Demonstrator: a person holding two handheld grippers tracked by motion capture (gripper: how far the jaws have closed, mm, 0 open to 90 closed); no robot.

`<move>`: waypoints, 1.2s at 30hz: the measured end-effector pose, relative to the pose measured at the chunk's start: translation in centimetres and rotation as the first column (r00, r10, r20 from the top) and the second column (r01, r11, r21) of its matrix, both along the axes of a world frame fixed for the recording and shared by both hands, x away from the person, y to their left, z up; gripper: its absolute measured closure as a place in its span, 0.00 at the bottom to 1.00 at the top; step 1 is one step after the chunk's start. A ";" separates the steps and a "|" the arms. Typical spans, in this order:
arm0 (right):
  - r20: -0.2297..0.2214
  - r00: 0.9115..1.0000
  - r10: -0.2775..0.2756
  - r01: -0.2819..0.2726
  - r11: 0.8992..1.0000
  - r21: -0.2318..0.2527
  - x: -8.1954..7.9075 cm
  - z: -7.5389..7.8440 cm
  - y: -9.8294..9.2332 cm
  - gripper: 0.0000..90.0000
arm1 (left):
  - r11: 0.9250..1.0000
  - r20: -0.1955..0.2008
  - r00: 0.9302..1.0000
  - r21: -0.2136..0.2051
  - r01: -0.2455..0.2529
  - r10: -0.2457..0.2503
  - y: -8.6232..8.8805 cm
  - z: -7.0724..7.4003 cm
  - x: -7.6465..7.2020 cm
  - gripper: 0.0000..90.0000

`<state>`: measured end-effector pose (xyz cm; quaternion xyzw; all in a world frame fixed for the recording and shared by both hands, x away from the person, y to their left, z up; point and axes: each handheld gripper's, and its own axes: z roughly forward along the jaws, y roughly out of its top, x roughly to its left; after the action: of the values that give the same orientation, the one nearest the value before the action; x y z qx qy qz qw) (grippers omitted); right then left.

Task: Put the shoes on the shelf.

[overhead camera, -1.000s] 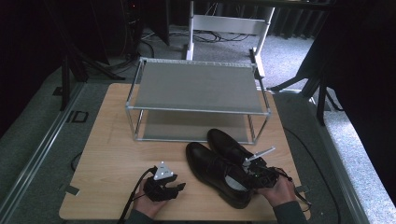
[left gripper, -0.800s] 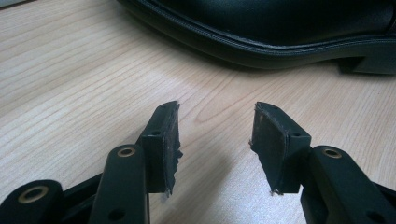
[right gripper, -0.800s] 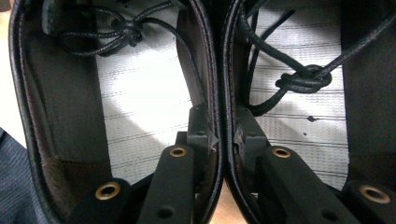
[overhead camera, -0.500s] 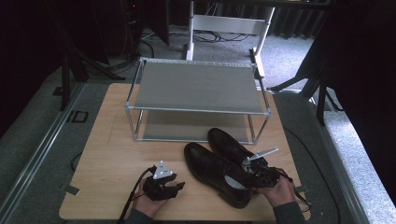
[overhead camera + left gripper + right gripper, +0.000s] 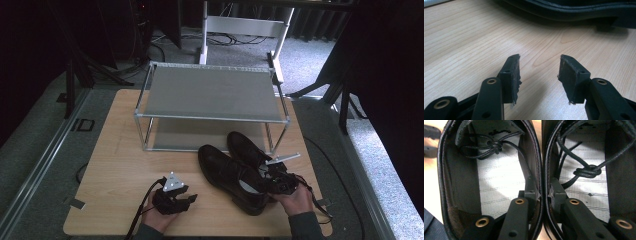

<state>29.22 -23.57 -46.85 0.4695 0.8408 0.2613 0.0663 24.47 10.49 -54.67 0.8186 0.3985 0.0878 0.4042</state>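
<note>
We see pair of black shoes [image 5: 240, 167] side by side on worktop [image 5: 115, 165], toward its right front, toes pointing at metal shoe rack [image 5: 212, 105] at rear edge. Right gripper [image 5: 543, 191] closed on adjoining inner walls of both shoes, one jaw inside each. Left gripper [image 5: 539, 75] near front edge, jaws wide apart, holding nothing, low over bare wood just beside left shoe's sole [image 5: 574, 11].
</note>
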 end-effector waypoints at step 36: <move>0.045 0.990 -0.136 0.130 0.983 0.127 5.5 1.0 4.2 0.89 | 1.000 0.005 1.000 0.000 -0.010 0.010 0.2 0.1 0.1 0.58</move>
<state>34.76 -19.34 -45.85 0.5207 0.7876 0.3202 0.0770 24.61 10.74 -54.54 0.8163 0.4017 0.0919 0.4047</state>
